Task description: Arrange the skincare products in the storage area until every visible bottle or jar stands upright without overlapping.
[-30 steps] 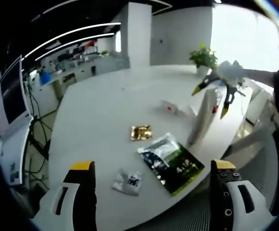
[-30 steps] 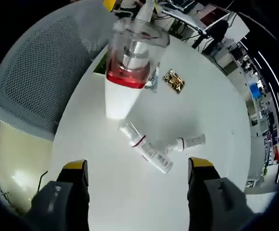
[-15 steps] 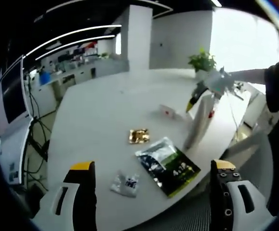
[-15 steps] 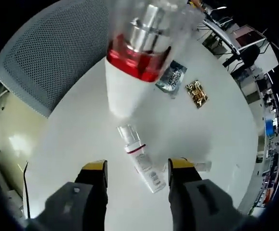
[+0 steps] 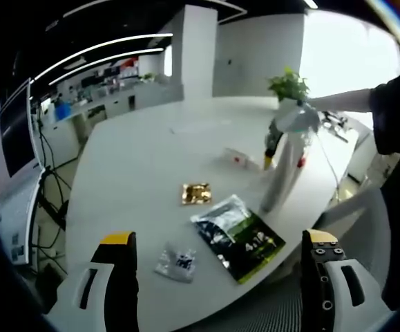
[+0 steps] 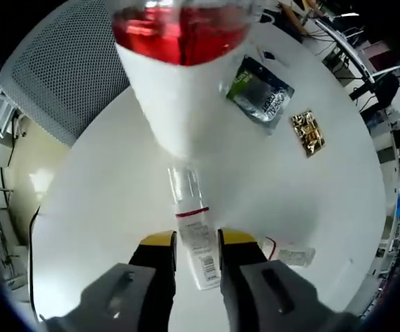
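My right tongs (image 6: pixel 196 242) sit low over the white worktop (image 6: pixel 103 200), jaws drawn in close on either side of a lying bottle (image 6: pixel 193 238), a slim clear tube with a red band and a barcode label. The yellow pads flank its lower body and look to be touching it, so I read it as gripped, still flat on the worktop. Just above it in the right gripper view stands the tall bottle (image 6: pixel 179 83), white body, red collar, clear cap, upright, its base near the lying bottle's clear tip. A second small bottle (image 6: pixel 289 254) lies on its side just right of my right jaw. Further off are the green-black sachet (image 6: pixel 258 93) and the gold packet (image 6: pixel 309 133), both flat. A grey mesh chair (image 6: pixel 54 76) sits beyond the worktop edge. My left tongs (image 5: pixel 217 238) hang wide open, holding nothing, above the near edge of the worktop. In the left gripper view I see the tall bottle (image 5: pixel 282 176) upright at the right side, my right tongs (image 5: pixel 272 149) down beside it, the sachet (image 5: pixel 241 232), the gold packet (image 5: pixel 196 194), a small silver pouch (image 5: pixel 177 261) near my left jaw, a potted plant (image 5: pixel 289 86) at the far edge.
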